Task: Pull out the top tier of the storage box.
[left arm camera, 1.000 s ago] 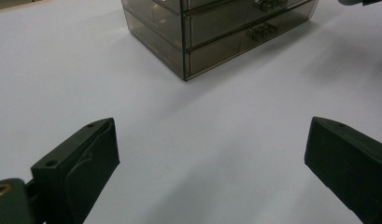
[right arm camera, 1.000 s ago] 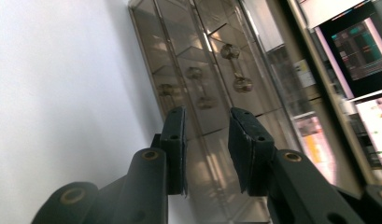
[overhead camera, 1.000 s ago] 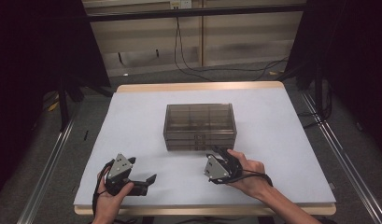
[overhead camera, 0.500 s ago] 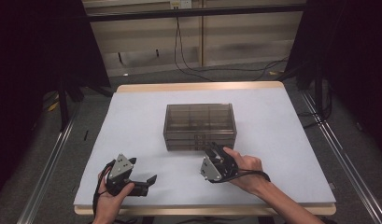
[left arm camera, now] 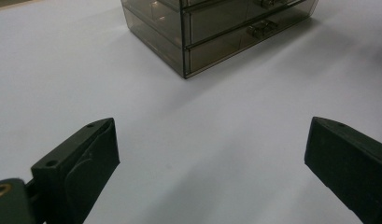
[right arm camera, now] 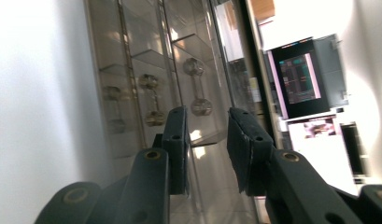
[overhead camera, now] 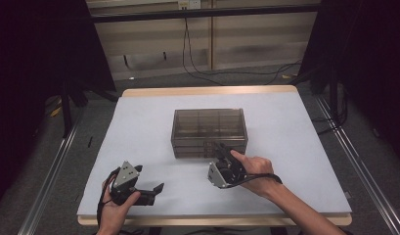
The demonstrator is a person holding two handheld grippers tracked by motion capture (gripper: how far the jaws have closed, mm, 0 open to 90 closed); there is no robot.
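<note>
A smoky see-through drawer box stands in the middle of the white table. My right gripper points at the box's front, its tips right at the drawers. In the right gripper view the jaws stand a narrow gap apart, and a clear dumbbell-shaped drawer handle lies just beyond the tips, in line with the gap; the pads do not press on it. My left gripper rests near the table's front left, wide open with nothing between its jaws. From there the box is well ahead.
Metal rails run along both sides of the table. Cables lie on the floor behind it. A lit monitor shows past the box in the right gripper view. Bare table surface lies left and right of the box.
My right gripper has edged forward and turned toward the box's front, bringing its tips up to the drawers. The left gripper has stayed put.
</note>
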